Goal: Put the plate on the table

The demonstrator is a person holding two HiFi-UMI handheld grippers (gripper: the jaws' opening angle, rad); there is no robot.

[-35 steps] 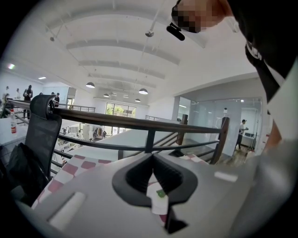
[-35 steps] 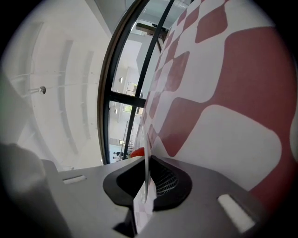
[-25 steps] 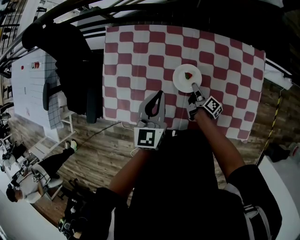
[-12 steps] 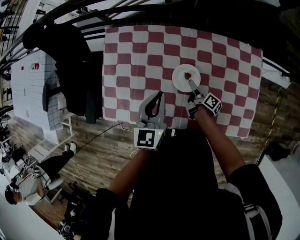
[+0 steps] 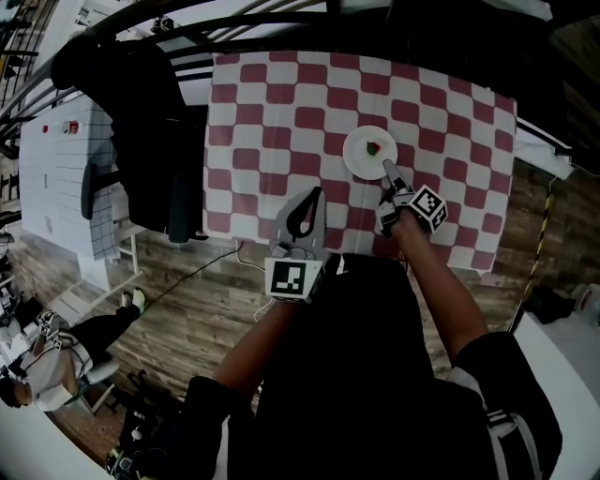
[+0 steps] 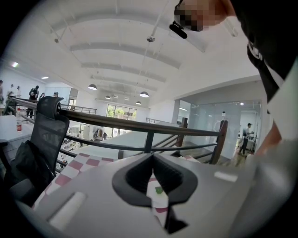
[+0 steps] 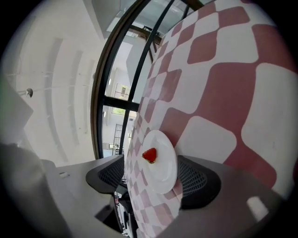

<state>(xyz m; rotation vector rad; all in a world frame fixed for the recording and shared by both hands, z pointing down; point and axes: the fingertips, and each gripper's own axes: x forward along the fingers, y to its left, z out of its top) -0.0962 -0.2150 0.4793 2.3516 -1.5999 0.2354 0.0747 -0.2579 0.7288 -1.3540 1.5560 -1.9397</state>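
Note:
A small white plate (image 5: 361, 155) with a red strawberry (image 5: 373, 147) on it lies flat on the red-and-white checked table (image 5: 281, 122). My right gripper (image 5: 385, 174) is at the plate's near rim, its jaws opening. In the right gripper view the plate (image 7: 163, 169) and strawberry (image 7: 149, 155) sit between the two dark pads (image 7: 111, 174), which stand apart from it on either side. My left gripper (image 5: 320, 191) hovers over the table's near edge, left of the plate, shut and empty. Its tips (image 6: 152, 157) meet in the left gripper view.
A black office chair (image 5: 141, 122) draped with dark clothing stands against the table's left side. A dark railing (image 5: 234, 23) runs behind the table. A white cabinet (image 5: 56, 178) and wooden floor (image 5: 187, 300) lie to the left, with a cable (image 5: 202, 267) on the floor.
The right gripper's jaws have spread apart and let go of the plate's rim. The plate stays flat on the cloth. The left gripper has barely moved.

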